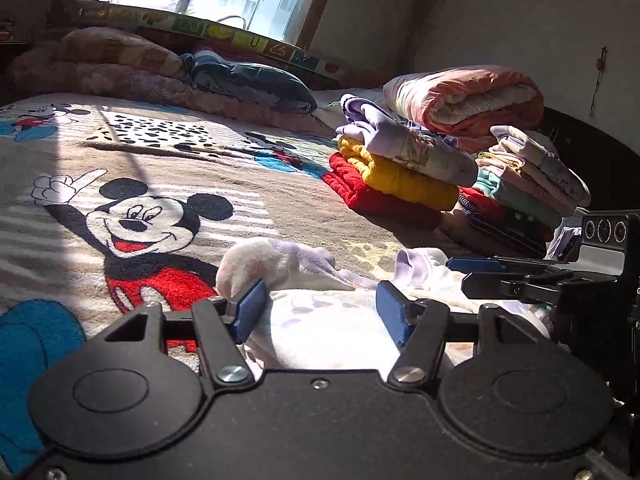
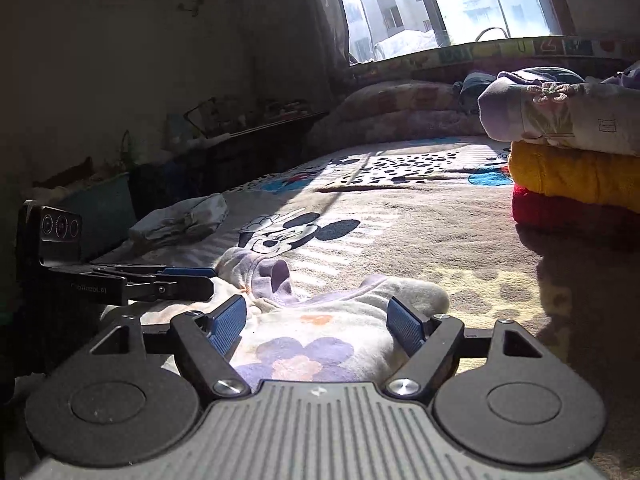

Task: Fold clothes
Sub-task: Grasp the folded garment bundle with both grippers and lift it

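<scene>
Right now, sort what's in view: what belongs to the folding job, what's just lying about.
Job:
- white flowered garment
- left gripper, jaws open
- right gripper, jaws open
- folded stack

Lying about:
- rolled quilt
- pillows
- grey pouch

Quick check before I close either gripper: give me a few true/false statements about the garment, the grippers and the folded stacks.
1. Both grippers are open. True: the left gripper and the right gripper each straddle the floral garment with jaws apart.
2. The yellow folded item lies under the red folded item. False: yellow lies on red.
3. The garment lies on a plain white sheet. False: it lies on a cartoon mouse blanket.
4. A rolled orange quilt sits behind the stacks. True.
</scene>
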Demonstrator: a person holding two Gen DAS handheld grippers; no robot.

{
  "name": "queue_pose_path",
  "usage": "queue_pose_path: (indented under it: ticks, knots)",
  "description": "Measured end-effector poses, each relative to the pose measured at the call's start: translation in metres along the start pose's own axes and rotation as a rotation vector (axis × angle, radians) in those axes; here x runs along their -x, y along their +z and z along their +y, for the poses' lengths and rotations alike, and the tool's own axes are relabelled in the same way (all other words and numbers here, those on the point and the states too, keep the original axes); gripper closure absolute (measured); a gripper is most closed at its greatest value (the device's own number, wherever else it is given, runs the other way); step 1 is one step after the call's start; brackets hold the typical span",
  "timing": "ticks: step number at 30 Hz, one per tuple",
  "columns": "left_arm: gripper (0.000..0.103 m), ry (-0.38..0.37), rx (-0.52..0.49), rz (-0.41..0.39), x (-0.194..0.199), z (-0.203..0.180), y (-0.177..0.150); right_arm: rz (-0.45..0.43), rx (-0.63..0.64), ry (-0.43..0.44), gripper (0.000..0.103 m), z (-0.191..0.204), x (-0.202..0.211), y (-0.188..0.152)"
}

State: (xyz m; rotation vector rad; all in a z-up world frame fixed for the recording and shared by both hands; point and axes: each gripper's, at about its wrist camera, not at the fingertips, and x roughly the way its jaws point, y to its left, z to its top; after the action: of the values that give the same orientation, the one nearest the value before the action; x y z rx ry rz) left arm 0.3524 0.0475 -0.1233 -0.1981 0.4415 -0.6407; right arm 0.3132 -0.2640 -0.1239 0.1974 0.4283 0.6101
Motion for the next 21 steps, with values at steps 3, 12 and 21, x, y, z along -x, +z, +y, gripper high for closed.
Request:
queue_pose_path:
  ticks: [3,12,21]
  knots:
    - [0.035,0.015,0.097,-0.068,0.022,0.006,0.003,-0.047,-0.128,-0.028,0.025,-0.004,0.026,-0.002]
    - [0.018,-0.018,0.612,-0.033,0.052,0.035,-0.005,-0.067,-0.671,-0.007,0.015,-0.037,0.051,-0.037]
    - [0.017,0.033,0.646,0.14,0.028,0.032,-0.017,0.042,-0.699,-0.012,0.009,-0.036,0.011,-0.048]
